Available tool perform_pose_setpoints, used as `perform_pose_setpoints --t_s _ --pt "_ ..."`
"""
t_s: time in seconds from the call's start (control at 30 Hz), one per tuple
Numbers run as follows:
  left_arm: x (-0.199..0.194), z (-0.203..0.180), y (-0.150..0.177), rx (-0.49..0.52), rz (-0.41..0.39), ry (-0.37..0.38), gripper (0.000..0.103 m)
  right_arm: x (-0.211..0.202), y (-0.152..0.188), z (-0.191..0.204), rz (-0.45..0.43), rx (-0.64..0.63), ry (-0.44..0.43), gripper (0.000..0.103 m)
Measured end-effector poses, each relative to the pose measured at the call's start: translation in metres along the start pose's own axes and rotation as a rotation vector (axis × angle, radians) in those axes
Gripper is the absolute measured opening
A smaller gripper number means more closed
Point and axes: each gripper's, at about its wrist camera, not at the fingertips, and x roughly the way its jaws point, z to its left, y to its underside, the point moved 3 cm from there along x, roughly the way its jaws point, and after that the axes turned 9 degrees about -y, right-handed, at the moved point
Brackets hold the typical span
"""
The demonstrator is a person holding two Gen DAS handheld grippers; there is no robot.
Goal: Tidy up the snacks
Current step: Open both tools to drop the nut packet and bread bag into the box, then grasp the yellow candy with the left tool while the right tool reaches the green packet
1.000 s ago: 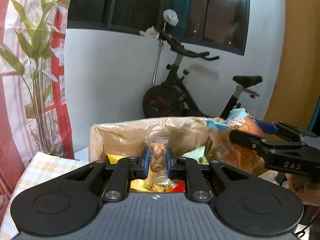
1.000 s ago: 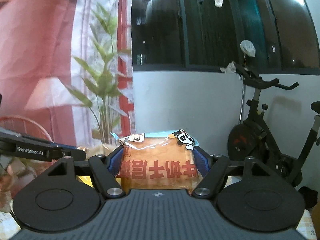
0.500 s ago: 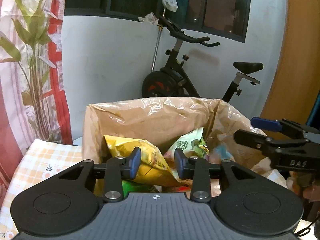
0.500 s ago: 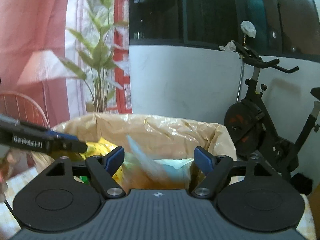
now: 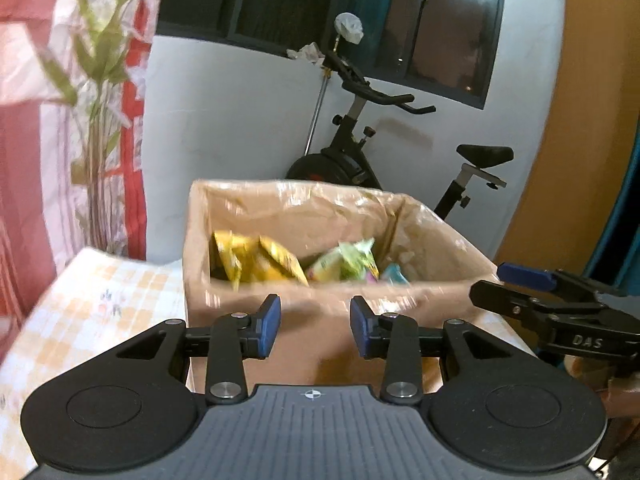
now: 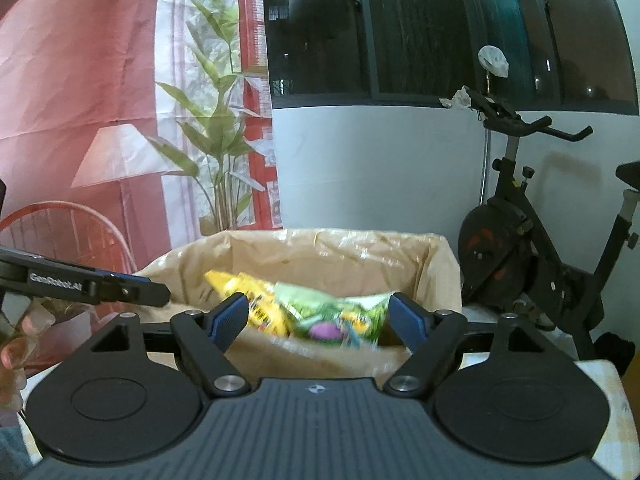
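while both face snack box (image 5: 320,304), left tool (image 5: 315,326) spread, right tool (image 6: 316,318) spread, both empty.

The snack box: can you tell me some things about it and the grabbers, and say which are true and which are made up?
1. The box has a crinkly plastic liner inside. True.
2. The left gripper is squeezing a snack. False: its jaws stand apart with nothing between them.
3. Yellow packets lie in the box. True.
4. The right gripper holds a big orange bag. False: its jaws are wide open and empty.
5. An exercise bike stands behind the box. True.
6. The box is empty. False: yellow packets and a green packet are in it.
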Motion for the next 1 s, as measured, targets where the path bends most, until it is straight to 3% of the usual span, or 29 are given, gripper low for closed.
perform_pose_setpoints --t_s 0.17,0.47,0.57,0.63,0.83,1.0 --pt "-0.014 -0.007 0.042 -0.057 0.035 0.032 0.04 -0.022 0.024 0.008 0.01 0.034 0.002 0.08" --pt "0.037 -0.02 0.113 -0.081 0.323 0.069 0.04 -0.038 0.069 0.008 0.071 0.088 0.042 0.08" --pt "0.05 -0.022 0.128 -0.097 0.397 0.092 0.047 -0.041 0.09 0.004 0.111 0.116 0.076 0.079" --pt "0.057 -0.027 0.135 -0.075 0.435 0.096 0.057 -0.043 0.104 0.002 0.142 0.118 0.096 0.079" --pt "0.067 -0.051 0.165 0.031 0.536 0.104 0.057 -0.047 0.139 -0.001 0.231 0.051 0.124 0.076" --pt "0.071 -0.063 0.178 0.094 0.548 0.088 0.057 -0.051 0.157 -0.01 0.258 0.051 0.138 0.076"
